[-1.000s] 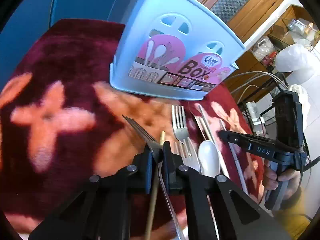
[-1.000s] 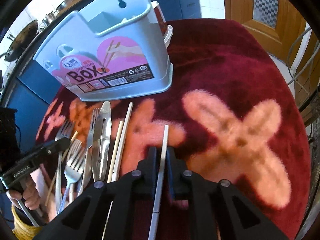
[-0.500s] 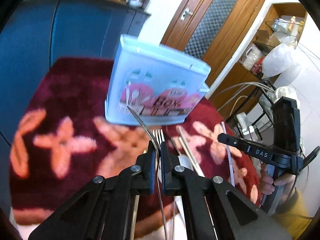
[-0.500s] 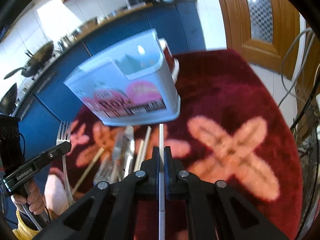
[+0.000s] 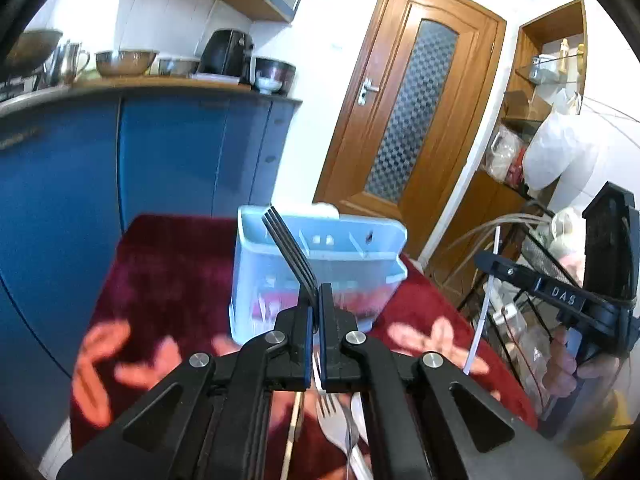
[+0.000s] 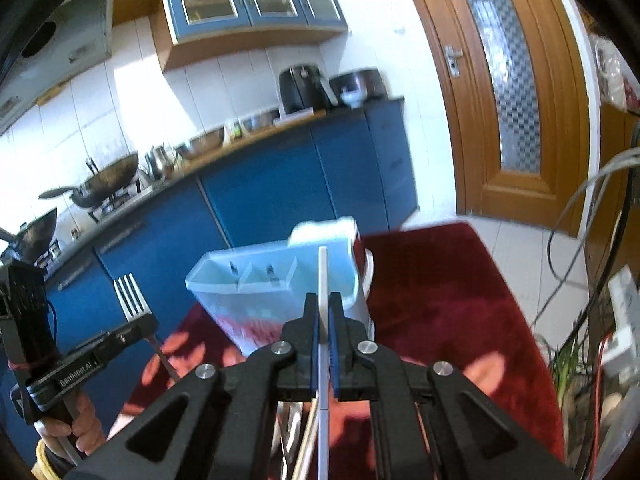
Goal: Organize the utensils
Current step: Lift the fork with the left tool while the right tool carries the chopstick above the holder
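Observation:
My left gripper (image 5: 315, 300) is shut on a metal fork (image 5: 289, 246), tines up, raised in front of the light blue utensil box (image 5: 320, 268). My right gripper (image 6: 323, 312) is shut on a white chopstick (image 6: 322, 276), held upright before the same box (image 6: 272, 292), whose compartments show from above. The left gripper with its fork (image 6: 130, 294) appears at the left of the right wrist view. The right gripper (image 5: 496, 262) with the chopstick (image 5: 486, 304) appears at the right of the left wrist view.
More forks and a white spoon (image 5: 340, 428) lie on the dark red flowered cloth (image 5: 160, 280) below my left gripper. Blue cabinets (image 5: 160, 160) stand behind the table, a wooden door (image 5: 408, 112) beyond. A wire rack with cables (image 6: 600, 320) is to the right.
Both grippers have lifted their utensils off the cloth and risen high, so the box now shows from above and farther away.

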`<state>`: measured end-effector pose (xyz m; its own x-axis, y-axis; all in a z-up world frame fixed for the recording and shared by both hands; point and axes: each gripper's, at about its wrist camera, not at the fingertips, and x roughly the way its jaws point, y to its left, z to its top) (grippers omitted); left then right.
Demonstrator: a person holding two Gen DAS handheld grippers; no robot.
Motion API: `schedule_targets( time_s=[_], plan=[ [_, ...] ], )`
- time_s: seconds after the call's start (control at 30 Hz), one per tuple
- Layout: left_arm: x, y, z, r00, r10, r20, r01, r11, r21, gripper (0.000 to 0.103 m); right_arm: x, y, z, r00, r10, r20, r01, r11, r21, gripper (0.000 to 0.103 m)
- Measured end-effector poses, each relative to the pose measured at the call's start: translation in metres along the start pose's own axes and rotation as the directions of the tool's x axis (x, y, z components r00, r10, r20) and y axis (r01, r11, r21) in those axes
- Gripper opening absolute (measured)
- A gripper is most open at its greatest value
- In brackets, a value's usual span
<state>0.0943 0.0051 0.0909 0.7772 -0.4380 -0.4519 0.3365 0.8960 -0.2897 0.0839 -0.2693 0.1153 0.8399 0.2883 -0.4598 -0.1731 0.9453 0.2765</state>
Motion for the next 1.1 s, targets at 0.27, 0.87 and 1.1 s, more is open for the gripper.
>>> schedule_targets(
  time_s=[0.27,0.87,1.1],
  plan=[
    [0.005,-0.003,0.059,0.997,0.005,0.083,-0.007,1.000,0.027,0.000,0.007,0.012,0.050,0.996,-0.008,0.092,0.010,1.000,-0.018,0.006],
    [0.048,-0.009,0.125,0.984,0.059,0.169,-0.073,0.994,0.076,0.000,0.082,0.011,0.076,0.989,-0.022,0.150,0.026,0.999,-0.024,0.006],
    [0.092,0.004,0.089,0.991,0.103,0.082,-0.109,0.992,0.061,0.000,0.110,0.006,0.053,0.993,-0.017,0.117,0.024,0.998,-0.064,0.006]
  ],
)
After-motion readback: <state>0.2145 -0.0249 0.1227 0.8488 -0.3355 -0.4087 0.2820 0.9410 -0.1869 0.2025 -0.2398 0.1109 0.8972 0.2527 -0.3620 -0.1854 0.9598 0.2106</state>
